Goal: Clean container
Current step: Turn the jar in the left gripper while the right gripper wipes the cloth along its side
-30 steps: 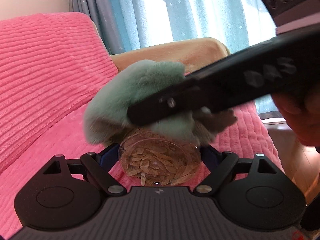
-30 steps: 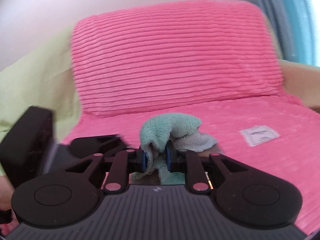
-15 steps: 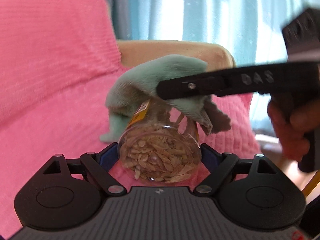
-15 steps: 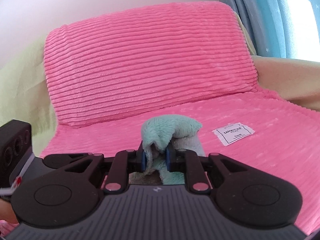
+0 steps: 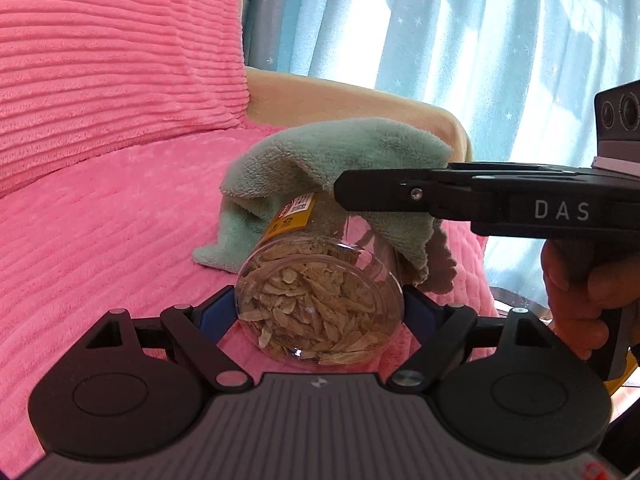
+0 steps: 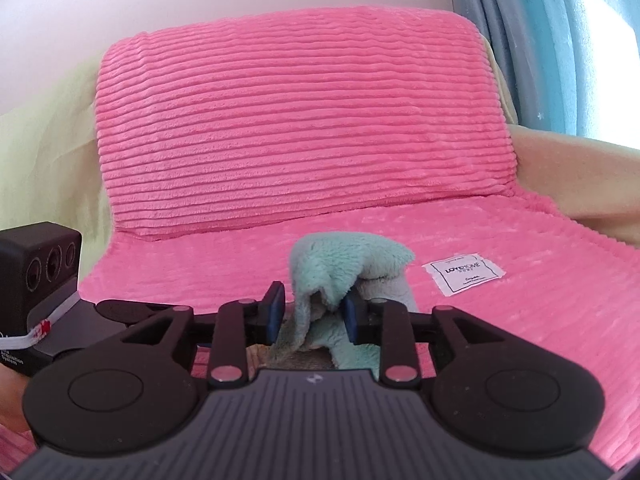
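Because the left gripper clamped the clear cylindrical plastic jar of dried flakes base-first, its wall stayed exposed for wiping. The right gripper, its fingers parted around the fluffy mint-green cloth, draped it over the jar; whether they pinched it could not be told.

Clear, glossy plastic in the container, with dry, flaky contents; fluffy mint-green pile on the cloth; ribbed pink plush over the sofa cover; matt black plastic on both grippers, ribbed on top; a paper-like white label.
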